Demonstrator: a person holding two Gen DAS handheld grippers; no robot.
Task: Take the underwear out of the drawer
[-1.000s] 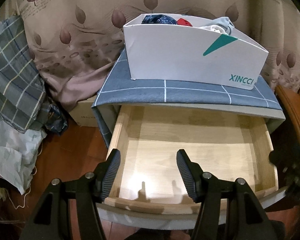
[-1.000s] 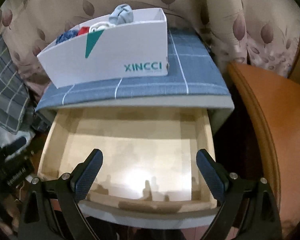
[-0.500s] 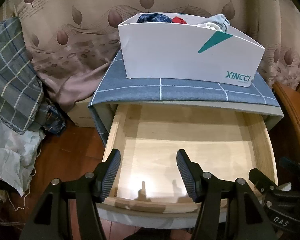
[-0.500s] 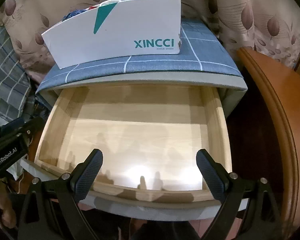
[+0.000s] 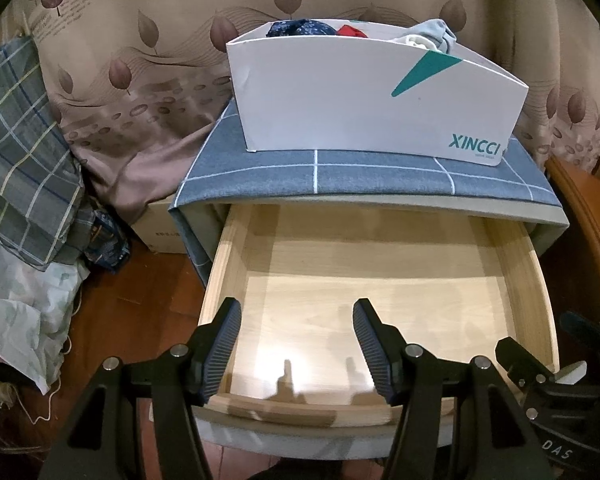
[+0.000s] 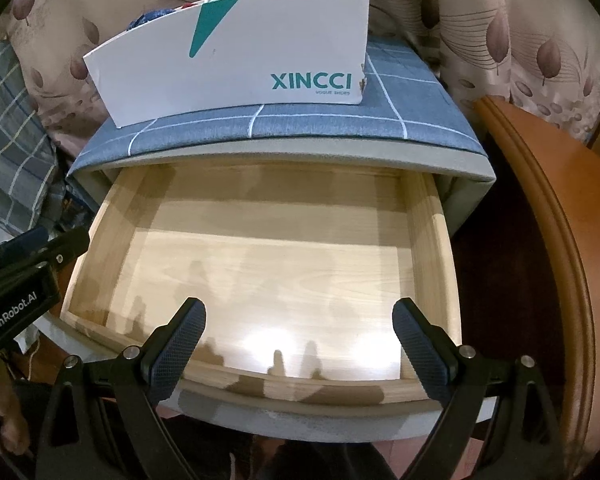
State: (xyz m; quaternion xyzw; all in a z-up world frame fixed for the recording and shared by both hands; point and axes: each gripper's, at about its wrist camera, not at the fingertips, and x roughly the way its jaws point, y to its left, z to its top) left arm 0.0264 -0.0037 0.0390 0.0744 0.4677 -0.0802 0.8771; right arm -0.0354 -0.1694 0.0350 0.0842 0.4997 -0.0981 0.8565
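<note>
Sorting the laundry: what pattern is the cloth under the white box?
Blue-grey cloth with white grid lines; right wrist view.

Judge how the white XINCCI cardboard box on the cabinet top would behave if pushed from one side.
The white XINCCI cardboard box probably slides easily: it looks light, holding only bunched cloth. Its thin walls may flex. It sits on grey checked fabric, which could drag or bunch.
</note>
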